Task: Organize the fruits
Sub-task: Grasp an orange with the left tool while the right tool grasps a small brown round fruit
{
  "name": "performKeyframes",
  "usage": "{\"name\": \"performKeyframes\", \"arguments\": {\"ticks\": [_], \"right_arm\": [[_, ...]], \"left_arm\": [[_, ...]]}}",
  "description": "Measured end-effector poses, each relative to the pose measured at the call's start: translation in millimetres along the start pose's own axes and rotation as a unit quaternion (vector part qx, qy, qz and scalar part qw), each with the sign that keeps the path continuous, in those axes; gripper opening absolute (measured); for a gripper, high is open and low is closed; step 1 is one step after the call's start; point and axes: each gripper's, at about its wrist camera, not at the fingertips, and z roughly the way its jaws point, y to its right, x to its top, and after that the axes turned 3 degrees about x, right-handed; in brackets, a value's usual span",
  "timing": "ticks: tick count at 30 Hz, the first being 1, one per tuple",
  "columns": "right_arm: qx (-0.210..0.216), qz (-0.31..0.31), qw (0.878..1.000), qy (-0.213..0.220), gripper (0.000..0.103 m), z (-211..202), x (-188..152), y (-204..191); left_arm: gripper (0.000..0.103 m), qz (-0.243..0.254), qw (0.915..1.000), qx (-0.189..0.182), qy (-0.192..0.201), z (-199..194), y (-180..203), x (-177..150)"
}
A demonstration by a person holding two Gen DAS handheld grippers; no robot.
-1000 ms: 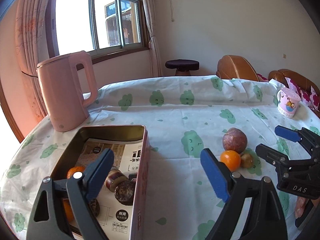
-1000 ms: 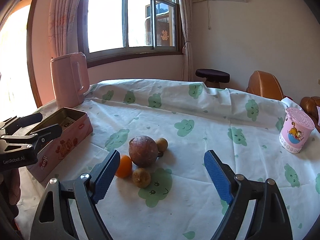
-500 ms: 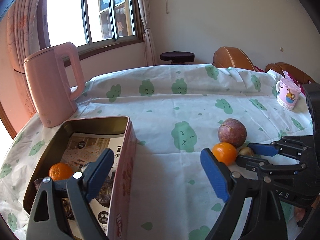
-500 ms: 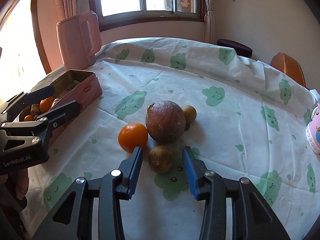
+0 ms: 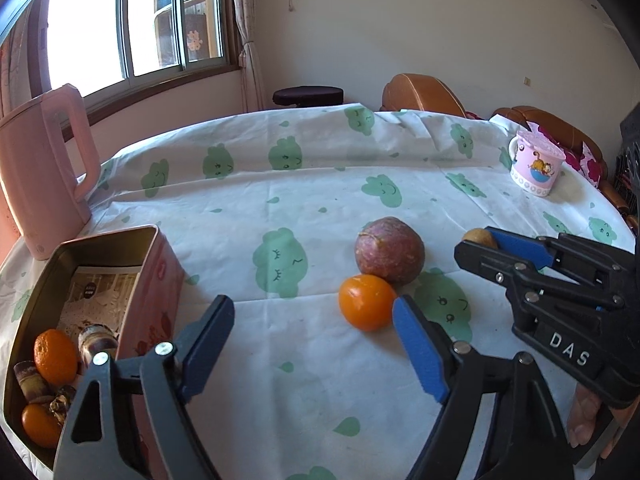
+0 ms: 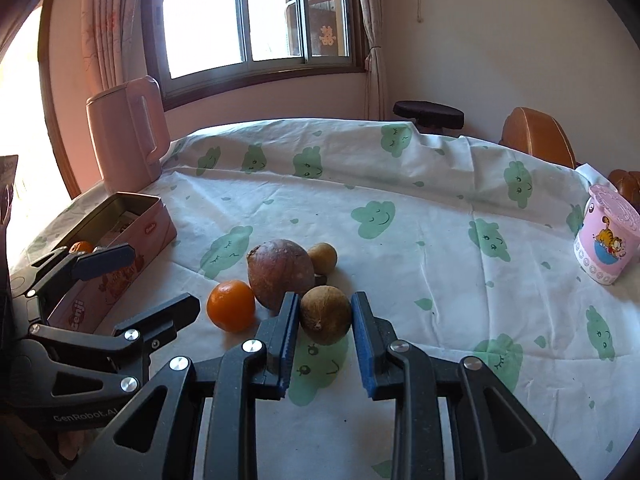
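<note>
My right gripper (image 6: 324, 312) is shut on a small brown round fruit (image 6: 325, 315), just above the tablecloth. Beside it lie an orange (image 6: 231, 305), a large purple-brown fruit (image 6: 280, 273) and a second small brown fruit (image 6: 322, 258). In the left wrist view my left gripper (image 5: 312, 336) is open and empty, with the orange (image 5: 366, 307) near its right finger and the purple fruit (image 5: 389, 251) behind. The right gripper (image 5: 476, 246) shows at the right there, holding the brown fruit (image 5: 478, 237). A pink tin box (image 5: 158, 280) at the left holds oranges and several dark fruits.
A pink kettle (image 5: 44, 168) stands behind the tin at the left. A pink cartoon cup (image 5: 536, 168) stands at the far right. A dark stool (image 5: 308, 96) and brown chairs (image 5: 420, 92) stand beyond the table's far edge. The cloth has green cloud prints.
My right gripper has closed on the small brown fruit and lifted it slightly. My left gripper has swung right, away from the tin toward the orange.
</note>
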Motion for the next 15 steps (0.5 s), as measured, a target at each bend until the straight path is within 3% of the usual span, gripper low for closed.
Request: {"name": "performKeyframes", "arguments": {"ticks": [2, 8, 10, 15], "right_arm": [[-0.003, 0.01, 1.0, 0.003, 0.028, -1.6, 0.4, 3.4], [-0.008, 0.028, 0.999, 0.011, 0.028, -5.0, -0.1, 10.0], [-0.007, 0.03, 0.999, 0.012, 0.028, -5.3, -1.4, 10.6], [-0.003, 0.027, 1.0, 0.012, 0.028, -5.1, -1.3, 10.1]], "left_arm": [[0.079, 0.0, 0.9999, -0.009, -0.007, 4.3, 4.8, 1.9], [0.058, 0.006, 0.9979, -0.045, -0.046, 22.4, 18.4, 4.7], [0.04, 0.005, 0.9967, -0.052, -0.061, 28.7, 19.1, 4.9], [0.036, -0.009, 0.9961, -0.062, -0.062, 28.8, 14.2, 4.9]]}}
